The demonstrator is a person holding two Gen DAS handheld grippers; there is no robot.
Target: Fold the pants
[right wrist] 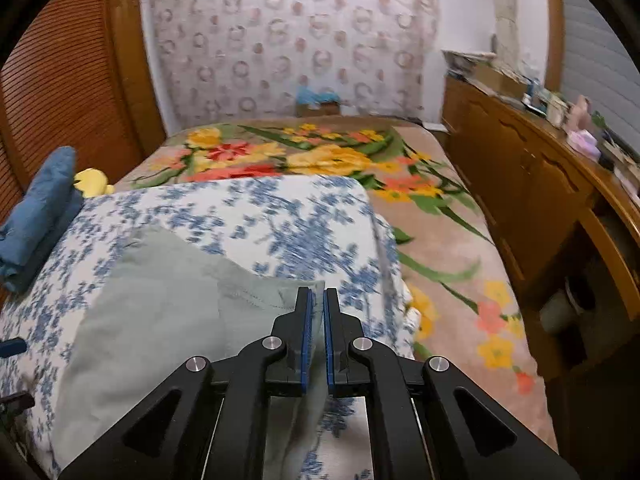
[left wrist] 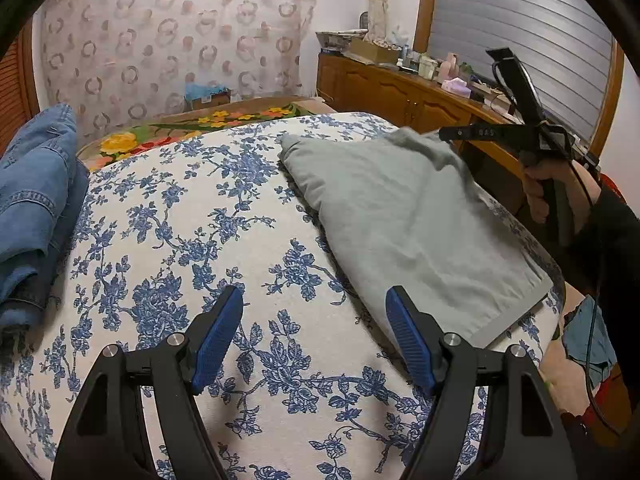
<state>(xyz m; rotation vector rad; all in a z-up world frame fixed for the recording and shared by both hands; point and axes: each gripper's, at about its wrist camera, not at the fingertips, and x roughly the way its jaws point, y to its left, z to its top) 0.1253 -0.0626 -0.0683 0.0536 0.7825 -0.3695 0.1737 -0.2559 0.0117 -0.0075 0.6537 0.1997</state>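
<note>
Pale grey-green pants [left wrist: 412, 224] lie on the blue-and-white floral bedspread [left wrist: 180, 240], toward the right edge of the bed. My right gripper [right wrist: 317, 300] is shut on a corner of the pants [right wrist: 160, 312] and lifts that edge off the bed; it also shows in the left wrist view [left wrist: 444, 134], held by a hand at the right. My left gripper [left wrist: 314, 300] is open and empty, low over the bedspread just left of the pants' near edge.
Blue jeans [left wrist: 32, 208] are piled at the bed's left edge. A flowered blanket [right wrist: 440, 248] covers the far and right part of the bed. A wooden sideboard [right wrist: 540, 184] with clutter stands along the right. A slatted wooden door [right wrist: 60, 80] is at the left.
</note>
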